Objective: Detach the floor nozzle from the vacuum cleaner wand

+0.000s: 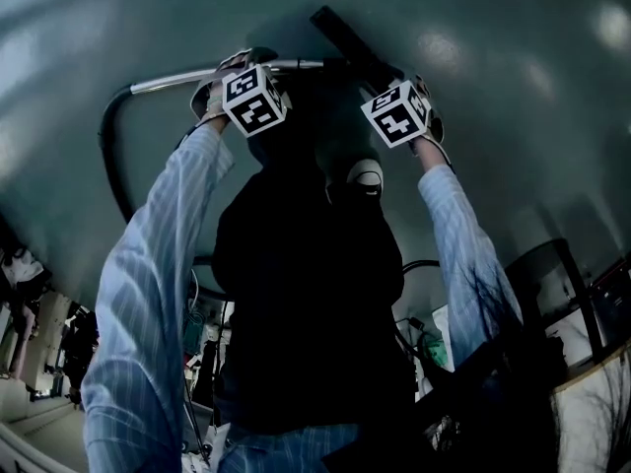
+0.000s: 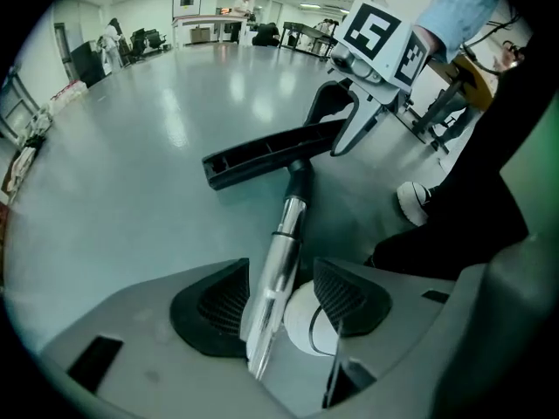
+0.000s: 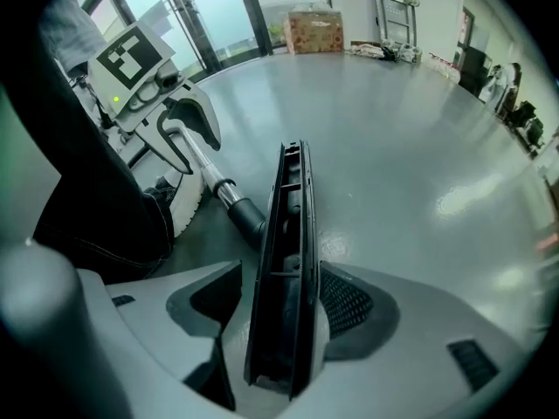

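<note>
No legible text or numbers anywhere (only square marker patterns on the gripper cubes [image 1: 254,100])

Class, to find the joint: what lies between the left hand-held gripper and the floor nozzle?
The chrome wand and its black collar, seen in the left gripper view.

- Head view: dim, blue-grey cast; below the tool, blacks crushed.
- Soft lamp reflections on floor [image 1: 513,57] beyond the tool.
- Left gripper view: bright, even; hard glare streak on chrome wand [image 2: 278,269] between the jaws.
- Right gripper view: daylight from windows [image 3: 175,7] ahead-left of the jaws.
- Both: fisheye bend, black corner vignette.
</note>
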